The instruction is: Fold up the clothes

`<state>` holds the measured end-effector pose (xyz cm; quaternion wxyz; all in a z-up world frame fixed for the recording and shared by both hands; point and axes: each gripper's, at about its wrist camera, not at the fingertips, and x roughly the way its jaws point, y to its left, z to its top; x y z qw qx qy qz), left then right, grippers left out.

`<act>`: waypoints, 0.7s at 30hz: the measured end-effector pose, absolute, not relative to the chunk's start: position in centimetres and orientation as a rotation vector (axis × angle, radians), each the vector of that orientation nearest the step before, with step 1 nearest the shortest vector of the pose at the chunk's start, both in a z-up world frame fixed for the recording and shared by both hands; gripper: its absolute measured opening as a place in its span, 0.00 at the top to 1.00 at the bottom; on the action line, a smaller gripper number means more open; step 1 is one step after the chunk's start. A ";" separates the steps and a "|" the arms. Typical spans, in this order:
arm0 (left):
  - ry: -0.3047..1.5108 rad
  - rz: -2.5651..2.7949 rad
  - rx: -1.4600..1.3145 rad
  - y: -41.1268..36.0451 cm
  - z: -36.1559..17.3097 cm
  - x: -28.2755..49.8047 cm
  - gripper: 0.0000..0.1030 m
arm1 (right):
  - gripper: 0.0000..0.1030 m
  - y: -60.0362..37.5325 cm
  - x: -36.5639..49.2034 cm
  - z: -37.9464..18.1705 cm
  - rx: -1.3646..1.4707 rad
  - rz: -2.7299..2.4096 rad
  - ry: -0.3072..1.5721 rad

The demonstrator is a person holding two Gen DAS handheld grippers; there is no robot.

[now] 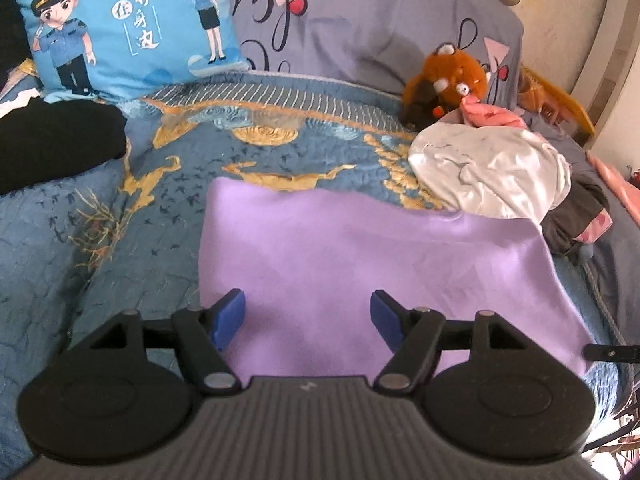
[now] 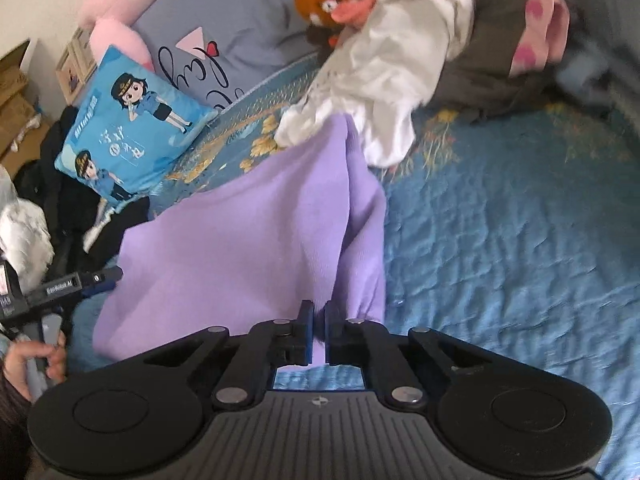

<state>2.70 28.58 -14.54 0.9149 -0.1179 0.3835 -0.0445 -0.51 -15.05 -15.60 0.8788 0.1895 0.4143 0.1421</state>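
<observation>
Two hand-held grippers work one garment: our right hand-held gripper (image 2: pixel 318 332) is clenched on a bunched edge of the soft lilac knit garment (image 1: pixel 360 264), while our left hand-held gripper (image 1: pixel 307 316) hovers over the cloth with its blue pads spread wide, grasping nothing. The garment lies on the blue quilted bedspread with gold wave pattern (image 1: pixel 168 184), its far edge touching the heap of crumpled white satin-like cloth (image 1: pixel 488 176).

To do this step well, we judge that the left side should pinch the matching near corner before anything is lifted. We should take only the one edge, not the quilt under it. Then both corners can travel together, level and taut, so the fold line lands straight.

This knit looks matte, limp and stretchy; from the right wrist view it drapes in a long ridge running up from the pinch, so we expect it to sag and crease if pulled unevenly. The satin-like heap looks slippery and could drag along if the lilac edge is tugged from beneath or against it.
</observation>
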 end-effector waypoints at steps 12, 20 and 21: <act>0.834 -0.056 -0.214 29.0 -15.5 3.4 0.27 | 0.90 -19.3 -2.2 -18.3 0.574 0.144 0.863; 0.832 -0.056 -0.214 28.9 -15.5 3.3 0.25 | 0.77 -16.7 1.8 -19.0 0.515 0.190 0.941; 0.832 -0.055 -0.215 28.9 -15.5 3.3 0.25 | 0.78 -15.9 2.2 -19.1 0.472 0.186 0.961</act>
